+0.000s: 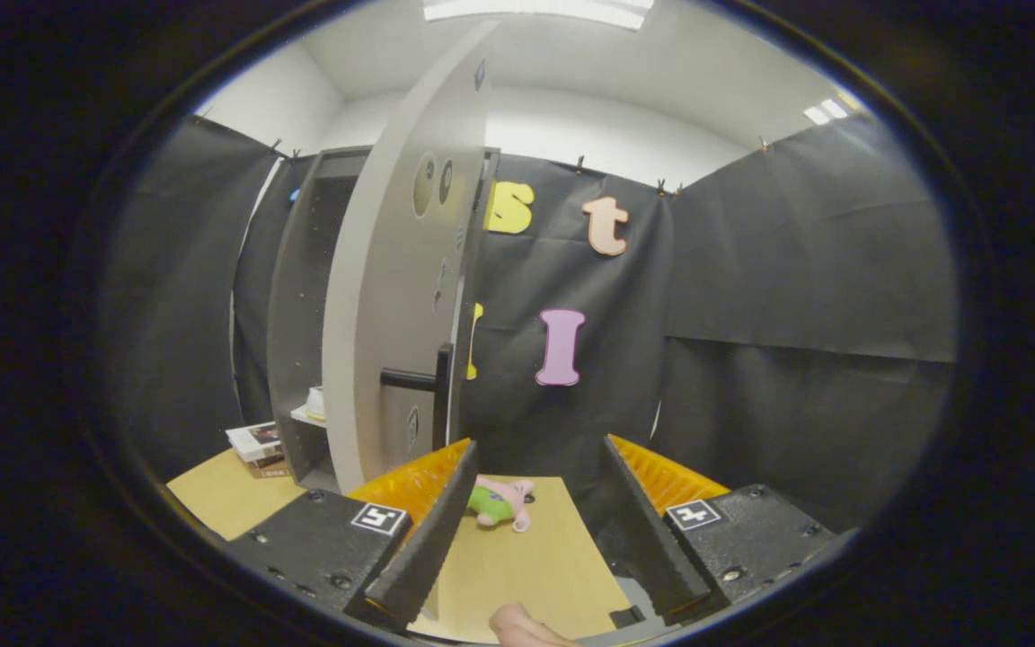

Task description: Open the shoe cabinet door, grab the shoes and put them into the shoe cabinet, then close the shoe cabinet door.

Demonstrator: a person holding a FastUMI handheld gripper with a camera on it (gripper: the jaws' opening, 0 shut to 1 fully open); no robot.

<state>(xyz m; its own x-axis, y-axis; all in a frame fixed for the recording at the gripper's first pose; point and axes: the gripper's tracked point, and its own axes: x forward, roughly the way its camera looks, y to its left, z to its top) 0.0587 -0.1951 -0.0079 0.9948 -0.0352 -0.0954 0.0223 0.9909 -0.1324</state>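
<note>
**Door swung open, shoes just ahead of the fingers**

Fingertips nearest the lens: gripper (540,467) held with jaws wide apart, nothing between the pads. Part of a person's hand (525,626) seen low between the fingers, close under the camera.

Shoes (501,502), a small pink-and-green pair or soft slipper, hard to tell which, lay just beyond the tip of the left finger, on the tan board. Long axis judged roughly crosswise to the fingers; lay slightly left of the midline between them, so a short forward reach with a small shift left judged to be what the grasp turns on.

Cabinet door (392,323) stood open, swung out toward the camera, edge-on and upright, dark bar handle (419,382) near its lower half. Shoe cabinet (302,305) behind and left of the door, interior dark, a pale object on a shelf inside, not identifiable. Opening lay left of and beyond the shoes.

Surface: tan floor board (526,566), flat, bare apart from the shoes. Stack of books (257,447) left of the cabinet foot. Room: booth hung with black cloth, white ceiling with strip lights above
</note>
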